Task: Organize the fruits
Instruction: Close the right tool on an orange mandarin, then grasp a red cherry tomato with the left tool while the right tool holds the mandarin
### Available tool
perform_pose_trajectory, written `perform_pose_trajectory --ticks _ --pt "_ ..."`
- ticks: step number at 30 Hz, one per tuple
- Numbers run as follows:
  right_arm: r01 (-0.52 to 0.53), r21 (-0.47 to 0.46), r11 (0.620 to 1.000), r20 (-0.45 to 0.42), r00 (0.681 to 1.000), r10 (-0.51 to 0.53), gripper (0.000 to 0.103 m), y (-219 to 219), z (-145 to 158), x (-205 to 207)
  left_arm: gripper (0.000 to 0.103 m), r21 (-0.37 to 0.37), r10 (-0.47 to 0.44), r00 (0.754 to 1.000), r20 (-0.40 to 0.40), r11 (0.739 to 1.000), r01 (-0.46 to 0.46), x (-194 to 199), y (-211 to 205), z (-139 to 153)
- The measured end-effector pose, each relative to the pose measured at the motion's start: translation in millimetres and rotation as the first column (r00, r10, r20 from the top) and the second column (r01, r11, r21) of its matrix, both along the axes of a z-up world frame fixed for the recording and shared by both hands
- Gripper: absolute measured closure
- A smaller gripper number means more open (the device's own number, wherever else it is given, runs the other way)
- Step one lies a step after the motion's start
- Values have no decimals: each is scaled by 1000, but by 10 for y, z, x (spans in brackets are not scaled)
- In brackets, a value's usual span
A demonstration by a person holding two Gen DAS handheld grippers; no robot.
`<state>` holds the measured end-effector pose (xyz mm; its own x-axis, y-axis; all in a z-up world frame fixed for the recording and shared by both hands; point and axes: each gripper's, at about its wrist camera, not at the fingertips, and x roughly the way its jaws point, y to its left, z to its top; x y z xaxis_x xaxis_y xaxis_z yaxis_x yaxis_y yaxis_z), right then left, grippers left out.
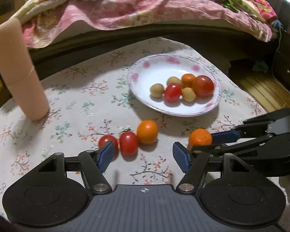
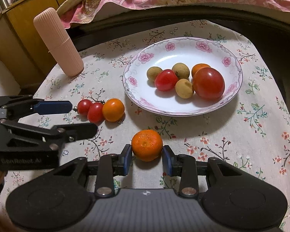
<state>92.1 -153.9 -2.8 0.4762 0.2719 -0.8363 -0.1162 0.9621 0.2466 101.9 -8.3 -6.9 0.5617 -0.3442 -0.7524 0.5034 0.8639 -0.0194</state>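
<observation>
Now — right gripper [image 2: 147, 155]: blue pads touching both sides of the dimpled orange mandarin [image 2: 147, 145] on the floral tablecloth [image 2: 232, 135] | left gripper [image 1: 143, 154]: spread wide, holding nothing — near two red cherry tomatoes [image 1: 128, 143] and a small smooth orange fruit [image 1: 147, 131] | flower-rimmed white plate [image 2: 172, 48]: holds tomatoes, longans, an orange.

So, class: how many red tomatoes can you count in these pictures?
4. Two lie in the plate: a large tomato and a small one. Two more small ones lie on the tablecloth beside an orange fruit. None seems hidden.
</observation>
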Motion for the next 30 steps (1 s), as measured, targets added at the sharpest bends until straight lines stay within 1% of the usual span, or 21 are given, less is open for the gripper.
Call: perform_pose_trajectory --ticks 3,5,7,11,14,17,19,21,25,27,30 --pt "-1 4 1000 -2 1000 1 66 -3 1 -3 30 21 -11 1000 13 1000 11 -12 -9 -15" --pt "-1 7 1000 -3 1000 1 66 -5 0 1 30 17 -5 1000 5 1000 5 8 18 -26" --pt "-1 8 1000 -4 1000 1 66 -6 2 1 30 37 -2 1000 24 999 1 36 49 -16" --pt "2 14 1000 -6 1000 -2 66 -22 -2 -9 30 47 20 999 29 999 -21 137 165 2" --pt "3 17 1000 -7 1000 -3 66 -24 -5 -10 30 77 36 998 46 996 -40 204 251 -11" --pt "1 17 1000 -6 1000 -1 66 -21 -7 -6 30 77 72 997 38 994 -75 294 381 -39" --pt "0 15 1000 -5 1000 0 66 -21 -5 -5 30 92 84 996 35 992 -87 329 427 -74" --pt "-1 13 1000 -4 1000 1 66 -19 -6 -5 30 112 73 997 22 991 -75 343 416 -141" --pt "-4 10 1000 -2 1000 4 66 -15 -8 -5 30 180 -3 1000 14 984 1 299 265 -298" --pt "-5 8 1000 0 1000 5 66 -12 -10 -6 29 185 -26 999 28 983 20 286 214 -313" --pt "-7 5 1000 2 1000 7 66 -8 -8 -9 28 174 -36 999 27 984 31 336 203 -316"
